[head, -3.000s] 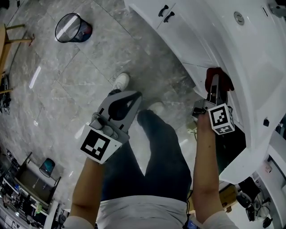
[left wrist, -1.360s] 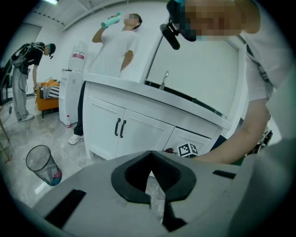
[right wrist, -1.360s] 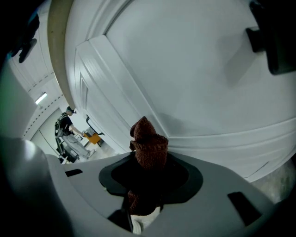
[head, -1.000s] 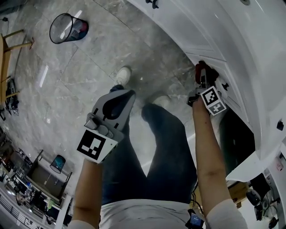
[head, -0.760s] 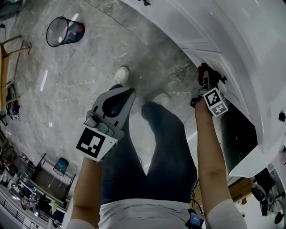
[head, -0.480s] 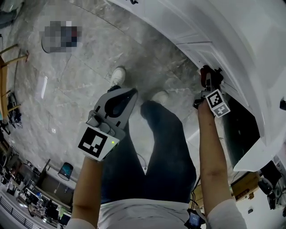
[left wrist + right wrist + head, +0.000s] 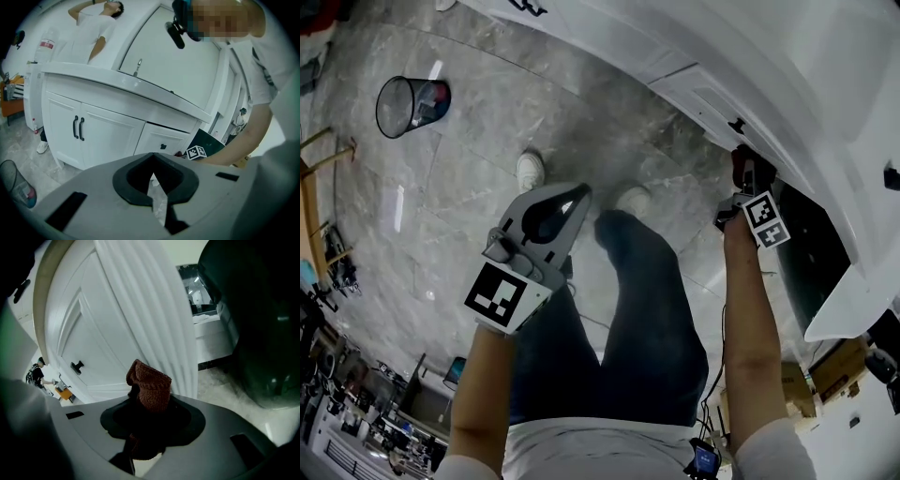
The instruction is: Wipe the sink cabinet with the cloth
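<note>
The white sink cabinet (image 7: 694, 66) runs along the top right of the head view. My right gripper (image 7: 748, 172) is shut on a reddish-brown knitted cloth (image 7: 738, 162) and holds it against the cabinet front, just below a drawer's black knob (image 7: 737, 125). In the right gripper view the cloth (image 7: 151, 386) sticks out past the jaws toward the white panel (image 7: 93, 343). My left gripper (image 7: 578, 195) hangs over the floor away from the cabinet, shut and holding nothing. The left gripper (image 7: 151, 161) looks at the cabinet doors (image 7: 93, 136).
A dark green object (image 7: 814, 255) stands beside the cabinet to the right of the cloth. A wire waste bin (image 7: 408, 103) stands on the grey marble floor at the far left. The person's legs and shoes (image 7: 528, 170) are below the grippers. Another person (image 7: 96, 33) stands behind the cabinet.
The right gripper with the cloth has slid along the cabinet front, past the drawer knob toward the dark green object. The left gripper has stayed shut in about the same place.
</note>
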`<state>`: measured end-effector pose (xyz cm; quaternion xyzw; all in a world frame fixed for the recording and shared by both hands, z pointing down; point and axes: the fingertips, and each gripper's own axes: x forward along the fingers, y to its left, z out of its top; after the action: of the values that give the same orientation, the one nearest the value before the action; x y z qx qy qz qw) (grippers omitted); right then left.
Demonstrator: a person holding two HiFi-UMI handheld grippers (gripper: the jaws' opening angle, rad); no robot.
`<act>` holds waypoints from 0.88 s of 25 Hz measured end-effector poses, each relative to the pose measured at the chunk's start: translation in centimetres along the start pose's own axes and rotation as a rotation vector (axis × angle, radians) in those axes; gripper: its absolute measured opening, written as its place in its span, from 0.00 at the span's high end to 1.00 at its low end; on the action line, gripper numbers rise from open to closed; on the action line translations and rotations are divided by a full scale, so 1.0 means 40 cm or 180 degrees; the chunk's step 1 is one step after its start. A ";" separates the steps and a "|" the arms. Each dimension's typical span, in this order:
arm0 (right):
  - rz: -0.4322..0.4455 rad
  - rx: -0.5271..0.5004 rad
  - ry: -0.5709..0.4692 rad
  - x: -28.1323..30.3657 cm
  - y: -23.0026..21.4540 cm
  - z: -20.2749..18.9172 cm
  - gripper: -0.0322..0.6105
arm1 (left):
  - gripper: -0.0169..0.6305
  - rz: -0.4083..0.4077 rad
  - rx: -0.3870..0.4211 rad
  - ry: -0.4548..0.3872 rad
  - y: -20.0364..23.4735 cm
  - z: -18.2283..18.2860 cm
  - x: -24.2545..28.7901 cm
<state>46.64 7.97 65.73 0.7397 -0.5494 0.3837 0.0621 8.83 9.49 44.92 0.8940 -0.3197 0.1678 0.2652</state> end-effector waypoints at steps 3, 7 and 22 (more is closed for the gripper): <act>-0.0015 -0.0049 0.0010 -0.008 -0.015 0.005 0.72 | 0.96 -0.0113 0.0055 0.0044 -0.018 0.002 0.018; -0.0115 -0.0027 -0.0017 -0.015 -0.019 0.012 0.72 | 0.96 -0.0250 0.0113 0.0079 -0.028 0.010 0.030; -0.0248 -0.0364 -0.0133 -0.168 0.044 0.166 0.72 | 0.96 -0.0764 0.0310 0.0136 -0.051 0.102 0.017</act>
<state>47.77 9.03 56.23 0.7636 -0.5424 0.3334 0.1077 11.21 8.14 41.22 0.9339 -0.1962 0.1692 0.2464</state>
